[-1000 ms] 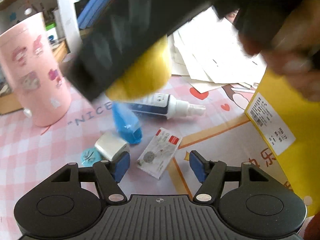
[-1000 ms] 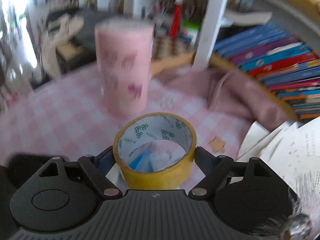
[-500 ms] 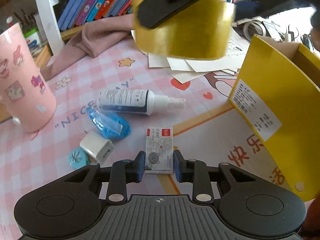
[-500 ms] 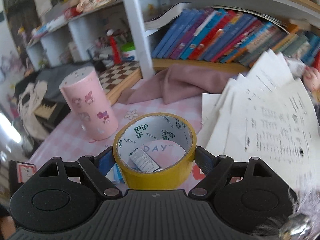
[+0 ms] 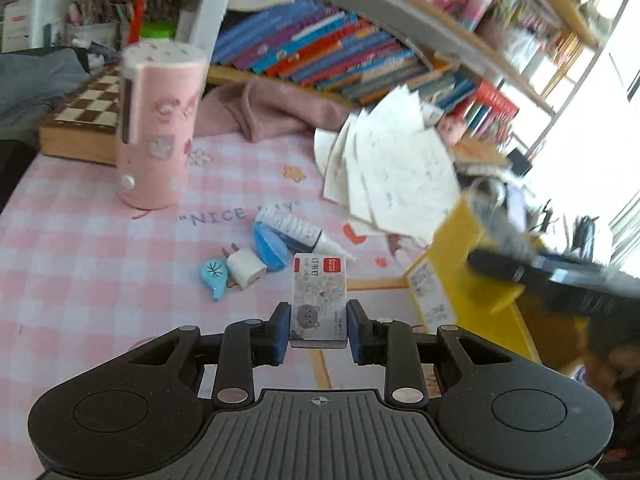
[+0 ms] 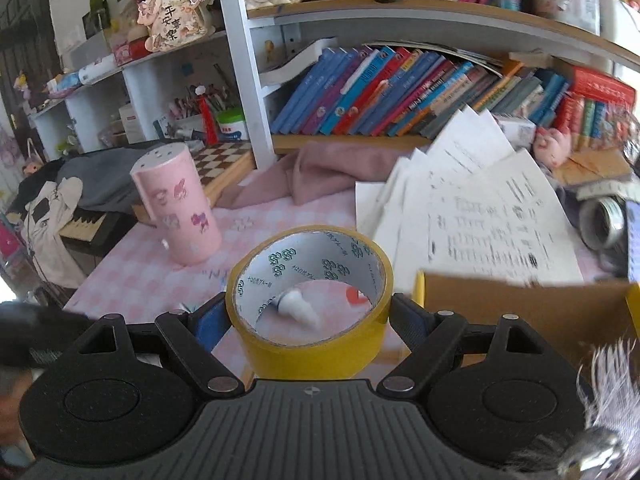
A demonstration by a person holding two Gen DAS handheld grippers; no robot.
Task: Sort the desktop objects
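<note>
1. Loose on the pink checked mat [image 5: 80, 248]: one spray bottle [image 5: 294, 232], one white plug [image 5: 245, 270], one blue teardrop piece [image 5: 214, 274], one blue packet [image 5: 270, 248].
2. One pink canister [image 5: 158, 128], upright.
3. One yellow box [image 5: 452, 276], open.
4. Left gripper [image 5: 319, 326]: tilted down, clamped on one staple box [image 5: 319, 304], lifted clear of mat.
5. Right gripper [image 6: 310, 316]: tilted down, clamped on one yellow tape roll [image 6: 310, 300], beside box edge.

The right gripper [image 5: 500, 268] is smeared by motion in the left wrist view, the yellow box [image 5: 452, 280] partly hidden behind it, its inside unreadable; the spray bottle [image 6: 298, 306] shows only its nozzle through the tape roll [image 6: 312, 344].
</note>
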